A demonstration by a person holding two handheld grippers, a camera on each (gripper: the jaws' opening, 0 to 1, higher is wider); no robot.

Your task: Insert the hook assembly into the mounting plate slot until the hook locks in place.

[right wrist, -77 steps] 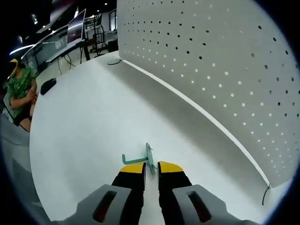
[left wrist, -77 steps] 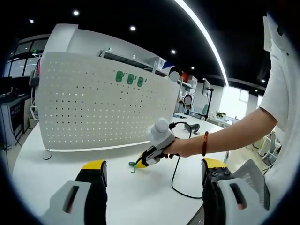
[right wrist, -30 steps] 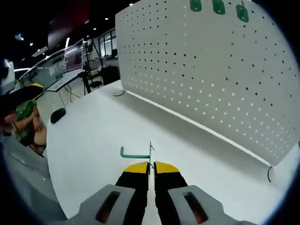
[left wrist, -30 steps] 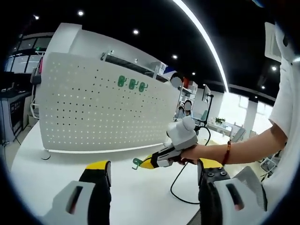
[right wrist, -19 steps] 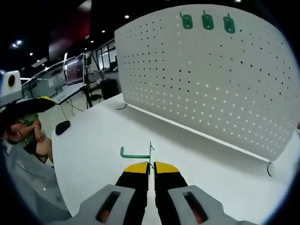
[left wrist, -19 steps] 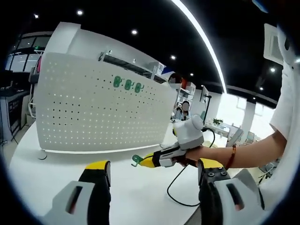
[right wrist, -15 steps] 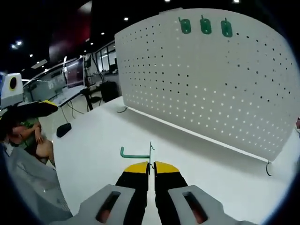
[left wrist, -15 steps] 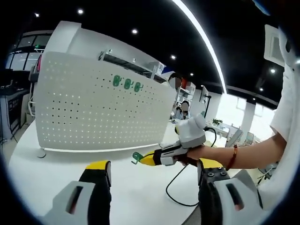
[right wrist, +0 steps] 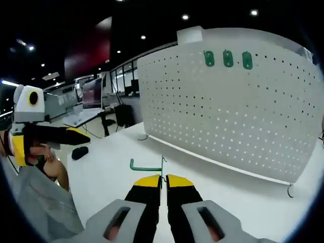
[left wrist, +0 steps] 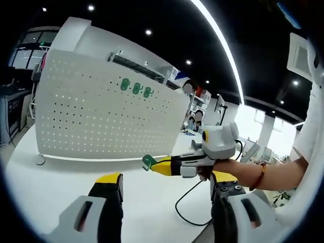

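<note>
green hook (right wrist: 148, 166) base pinched out of sight between right gripper (right wrist: 163, 181) yellow tips, pegboard (right wrist: 243, 116) right edge cut by view rim, three mounted green hooks (right wrist: 228, 58) too small to resolve, black cable (left wrist: 188, 205) running off below

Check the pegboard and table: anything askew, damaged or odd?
Nothing stands out. Three green hooks sit in an even row on the upright pegboard; the right gripper holds a fourth green hook above the table.

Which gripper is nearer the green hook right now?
Right. The right gripper is shut on the green hook, held above the white table. The left gripper is open and empty, off to the side.
</note>
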